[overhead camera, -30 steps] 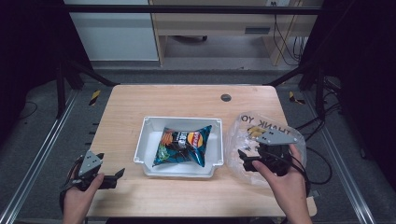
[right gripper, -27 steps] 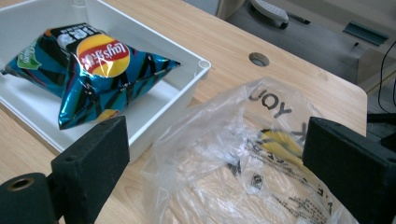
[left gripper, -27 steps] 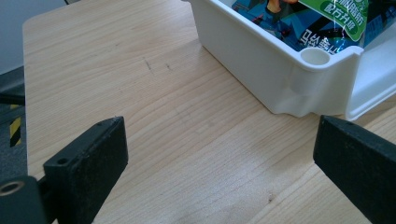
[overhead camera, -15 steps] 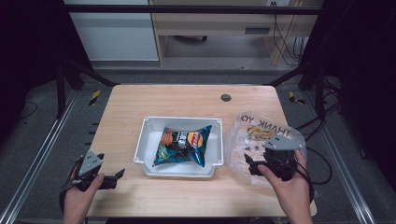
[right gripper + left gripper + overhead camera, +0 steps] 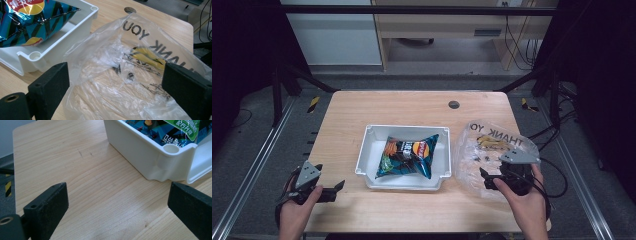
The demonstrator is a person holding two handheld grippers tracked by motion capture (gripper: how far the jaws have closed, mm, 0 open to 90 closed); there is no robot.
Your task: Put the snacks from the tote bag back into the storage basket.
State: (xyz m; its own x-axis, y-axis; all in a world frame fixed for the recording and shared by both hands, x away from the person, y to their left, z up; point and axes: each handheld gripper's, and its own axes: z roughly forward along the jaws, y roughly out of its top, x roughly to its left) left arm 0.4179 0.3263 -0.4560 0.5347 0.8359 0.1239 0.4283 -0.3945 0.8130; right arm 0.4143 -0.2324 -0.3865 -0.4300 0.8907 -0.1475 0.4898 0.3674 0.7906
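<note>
Right gripper (image 5: 488, 179) sits over the near part of the crumpled clear plastic bag (image 5: 489, 150), right of the white rectangular plastic tray (image 5: 368, 150). Jaws spread wide in the right gripper view, bag film lying between them, nothing clamped. Can't tell whether the jaw tips touch the film. The bag's near right corner is hidden under the hand and gripper body in the high view.

Left gripper (image 5: 334, 189) is low at the near left of the light wooden table (image 5: 412, 107), near its front edge, jaws wide apart over bare wood, holding nothing. Its view cuts the tray off at the top and right; only a near corner shows.

Writing: the bag reads "THANK YOU" in black, upside down from the person's side; a yellow graphic and smaller black print below it are too creased to read. The shiny blue crisp packet (image 5: 408, 156) lying in the tray has a red-and-yellow round logo, text not legible; a green patch with Chinese characters shows in the left gripper view, too cropped to read.

Room: bag's left edge is just beside the tray's right wall, possibly touching. Far half of the table is open apart from a small dark round hole (image 5: 454, 104). Wide bare strip left of the tray.
</note>
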